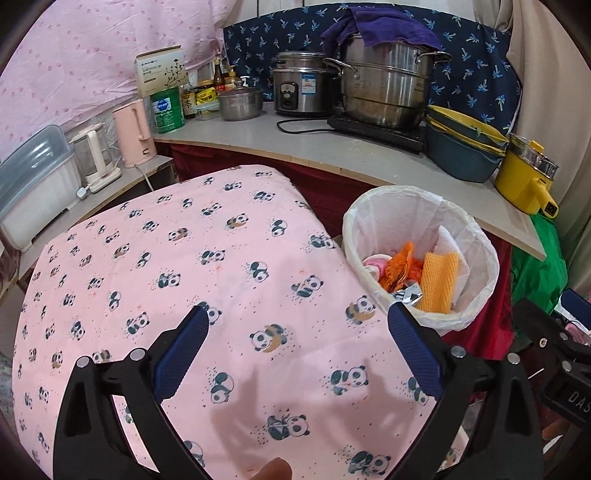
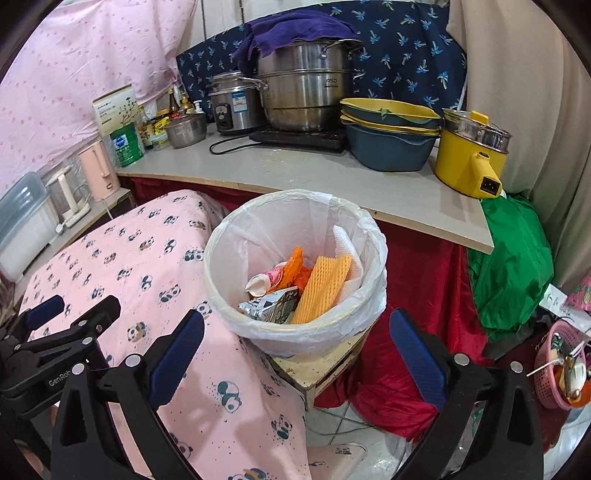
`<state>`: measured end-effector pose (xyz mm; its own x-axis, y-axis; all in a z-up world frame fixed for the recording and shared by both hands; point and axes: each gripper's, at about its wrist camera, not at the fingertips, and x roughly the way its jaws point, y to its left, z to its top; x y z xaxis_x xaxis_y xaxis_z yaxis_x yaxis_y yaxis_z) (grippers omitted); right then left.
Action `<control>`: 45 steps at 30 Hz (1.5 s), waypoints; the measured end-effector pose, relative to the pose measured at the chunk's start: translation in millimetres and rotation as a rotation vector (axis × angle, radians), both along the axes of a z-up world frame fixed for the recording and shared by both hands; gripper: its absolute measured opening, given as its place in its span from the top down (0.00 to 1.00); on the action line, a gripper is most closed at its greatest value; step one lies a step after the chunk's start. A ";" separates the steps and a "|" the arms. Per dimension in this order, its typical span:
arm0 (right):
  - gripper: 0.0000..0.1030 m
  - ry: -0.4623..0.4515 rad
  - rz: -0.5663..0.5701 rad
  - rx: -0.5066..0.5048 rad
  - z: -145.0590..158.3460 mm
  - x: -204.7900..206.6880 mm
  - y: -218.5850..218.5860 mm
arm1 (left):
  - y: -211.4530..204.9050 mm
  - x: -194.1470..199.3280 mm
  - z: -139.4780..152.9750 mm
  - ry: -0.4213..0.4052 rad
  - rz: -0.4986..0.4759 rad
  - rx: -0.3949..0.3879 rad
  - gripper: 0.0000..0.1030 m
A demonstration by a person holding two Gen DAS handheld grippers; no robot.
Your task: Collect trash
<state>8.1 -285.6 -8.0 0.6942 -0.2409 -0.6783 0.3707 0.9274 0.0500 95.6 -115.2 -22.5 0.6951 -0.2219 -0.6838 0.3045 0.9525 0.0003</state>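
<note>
The left tool (image 1: 297,347) has its blue-padded fingers spread wide, with nothing between them, above the pink panda-print cloth (image 1: 207,266). The right tool (image 2: 295,345) is just as wide open and also holds nothing; its fingers frame the trash bin (image 2: 295,332) from in front without touching it.

The one bin, lined with a white plastic bag (image 2: 236,236), stands on a small pale block (image 2: 314,373) just beside the cloth-covered surface and below the edge of the tabletop (image 2: 295,177). The collected trash lies inside it: one yellow foam net sleeve (image 2: 321,288), one orange wrapper (image 2: 293,266), one silvery foil packet (image 2: 269,304), one pink-and-white cup (image 2: 264,282) and white paper towel (image 2: 347,247) against the back wall.

On the tabletop are a tall steel steamer pot (image 2: 303,88) draped with a purple towel (image 2: 291,31), one rice cooker (image 2: 231,107), one small lidded steel pot (image 2: 184,129), a stack of blue-and-yellow basins (image 2: 388,133) and one yellow electric pot (image 2: 469,155). One green can (image 2: 127,146) stands at the tabletop's left end. On a lower shelf to the left stand two kettles, one pink (image 2: 98,170), one clear (image 2: 68,195).
</note>
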 end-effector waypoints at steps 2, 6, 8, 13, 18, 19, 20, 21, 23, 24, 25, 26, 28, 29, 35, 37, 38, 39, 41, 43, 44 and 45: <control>0.06 0.004 0.006 -0.022 -0.1 -1.4 5.9 | 4.3 -2.2 -1.4 -0.002 0.010 0.002 0.09; 0.06 0.008 0.028 -0.046 -1.0 -3.2 16.9 | 11.7 -5.4 -4.7 0.007 0.020 0.006 0.09; 0.06 0.006 0.035 -0.054 -2.1 -4.2 21.5 | 14.2 -6.2 -6.4 0.017 0.027 0.006 0.09; 0.06 0.013 0.049 -0.050 -6.8 -4.5 28.9 | 17.3 -9.1 -9.7 0.029 0.031 0.018 0.09; 0.06 0.016 0.049 -0.048 -10.0 -5.8 31.6 | 17.5 -14.0 -12.9 0.030 0.016 0.026 0.09; 0.06 0.016 0.049 -0.048 -10.5 -6.2 31.3 | 17.4 -14.8 -13.4 0.032 0.012 0.025 0.09; 0.06 0.016 0.048 -0.047 -10.9 -6.3 30.6 | 17.1 -15.7 -13.8 0.032 0.010 0.024 0.09; 0.06 0.016 0.047 -0.046 -11.5 -6.7 30.2 | 17.2 -16.6 -14.2 0.034 0.007 0.022 0.09; 0.06 0.019 0.044 -0.043 -13.0 -7.7 29.5 | 16.9 -17.2 -14.4 0.034 0.006 0.021 0.09; 0.06 0.020 0.043 -0.041 -13.9 -8.1 29.2 | 17.0 -17.8 -14.6 0.033 0.006 0.021 0.09; 0.06 0.022 0.042 -0.041 -14.6 -8.4 28.6 | 16.8 -17.2 -14.6 0.034 0.006 0.024 0.09; 0.06 0.024 0.041 -0.041 -15.5 -8.9 28.4 | 16.4 -17.7 -14.8 0.033 0.008 0.029 0.09; 0.06 0.027 0.040 -0.039 -17.4 -9.8 27.9 | 16.5 -18.5 -15.4 0.031 0.013 0.034 0.09; 0.06 0.029 0.039 -0.037 -18.4 -10.1 27.3 | 16.3 -18.9 -15.6 0.030 0.012 0.037 0.09; 0.06 0.040 0.033 -0.032 -24.3 -11.8 24.5 | 14.8 -20.2 -18.3 0.033 0.018 0.060 0.09; 0.06 0.043 0.029 -0.031 -25.4 -12.2 23.7 | 14.7 -20.4 -19.7 0.035 0.022 0.063 0.09; 0.06 0.044 0.027 -0.031 -25.9 -12.6 23.4 | 14.8 -20.5 -20.4 0.036 0.023 0.064 0.09; 0.06 0.043 0.026 -0.030 -26.3 -13.2 23.0 | 14.9 -20.6 -21.0 0.037 0.023 0.065 0.09; 0.06 0.044 0.023 -0.030 -26.7 -13.1 22.3 | 14.8 -21.1 -22.0 0.039 0.024 0.067 0.09; 0.06 0.046 0.021 -0.029 -27.4 -12.9 21.9 | 14.9 -21.5 -22.9 0.042 0.023 0.067 0.09; 0.06 0.048 0.020 -0.028 -27.8 -12.7 21.9 | 15.0 -21.4 -23.4 0.042 0.022 0.068 0.09; 0.06 0.048 0.019 -0.027 -28.2 -12.5 21.6 | 14.9 -21.8 -24.0 0.043 0.021 0.069 0.09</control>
